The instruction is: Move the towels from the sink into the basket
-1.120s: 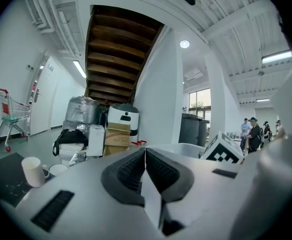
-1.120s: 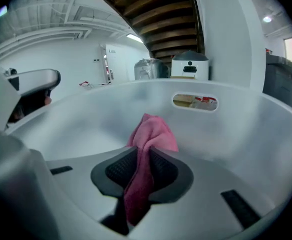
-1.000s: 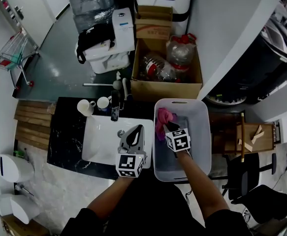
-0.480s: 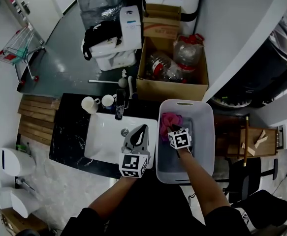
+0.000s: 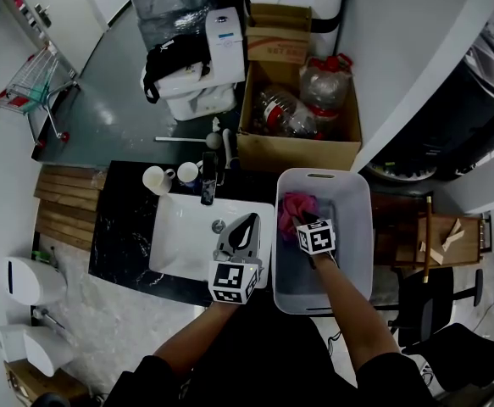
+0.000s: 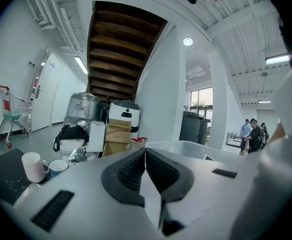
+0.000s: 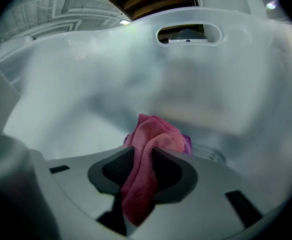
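Note:
A pink towel (image 7: 153,139) hangs bunched between the jaws of my right gripper (image 7: 143,156), low inside the pale grey plastic basket (image 7: 186,74). Both pads still touch the cloth, though the jaws have just been opening. A bit of purple cloth shows behind the pink towel. In the head view the right gripper (image 5: 306,220) is in the basket (image 5: 324,174) with the pink towel (image 5: 291,209) ahead of it. My left gripper (image 5: 245,225) is shut and empty over the right end of the white sink (image 5: 187,236); in its own view the left gripper (image 6: 146,151) has its pads together.
Two cups (image 5: 156,179) and a dark faucet (image 5: 208,176) stand on the black counter (image 5: 124,227) behind the sink. A cardboard box (image 5: 297,108) with plastic bottles sits beyond the basket. A wooden stool (image 5: 433,240) is to the basket's right.
My right gripper has sunk lower into the basket with the pink towel still between its jaws. The left gripper has stayed over the sink.

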The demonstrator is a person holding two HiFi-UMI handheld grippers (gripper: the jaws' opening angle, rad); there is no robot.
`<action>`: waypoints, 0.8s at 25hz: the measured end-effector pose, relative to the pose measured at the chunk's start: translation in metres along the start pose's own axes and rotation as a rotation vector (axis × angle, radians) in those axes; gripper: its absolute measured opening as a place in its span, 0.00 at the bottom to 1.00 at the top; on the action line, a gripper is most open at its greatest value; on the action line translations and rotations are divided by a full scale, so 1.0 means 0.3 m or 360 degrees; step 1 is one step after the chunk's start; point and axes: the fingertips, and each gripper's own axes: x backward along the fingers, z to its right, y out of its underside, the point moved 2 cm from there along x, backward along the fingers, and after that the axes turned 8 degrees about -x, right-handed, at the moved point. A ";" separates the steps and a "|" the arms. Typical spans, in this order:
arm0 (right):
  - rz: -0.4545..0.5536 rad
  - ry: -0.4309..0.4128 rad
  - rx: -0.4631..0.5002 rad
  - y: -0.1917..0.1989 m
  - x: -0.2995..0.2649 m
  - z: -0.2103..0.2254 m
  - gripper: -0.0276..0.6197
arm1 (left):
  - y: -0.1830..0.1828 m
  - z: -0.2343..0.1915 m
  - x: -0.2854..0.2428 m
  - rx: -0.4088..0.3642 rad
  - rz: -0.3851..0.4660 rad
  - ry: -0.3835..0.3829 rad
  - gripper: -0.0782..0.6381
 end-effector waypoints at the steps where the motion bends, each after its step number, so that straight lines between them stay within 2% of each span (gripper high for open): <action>1: 0.0010 0.0006 -0.0010 -0.006 0.005 0.003 0.26 | 0.000 0.005 -0.001 -0.0001 -0.0002 0.0010 0.13; 6: 0.0093 0.0004 -0.0070 -0.056 0.050 -0.006 0.28 | -0.003 0.012 0.001 -0.0001 0.0005 0.0051 0.13; 12: 0.0188 0.0000 -0.0058 -0.104 0.135 -0.052 0.28 | -0.018 0.020 0.012 -0.0004 0.0031 0.0085 0.13; 20: 0.0406 0.0079 -0.0157 -0.183 0.277 -0.060 0.25 | -0.026 0.019 0.037 -0.0003 0.0050 0.0133 0.13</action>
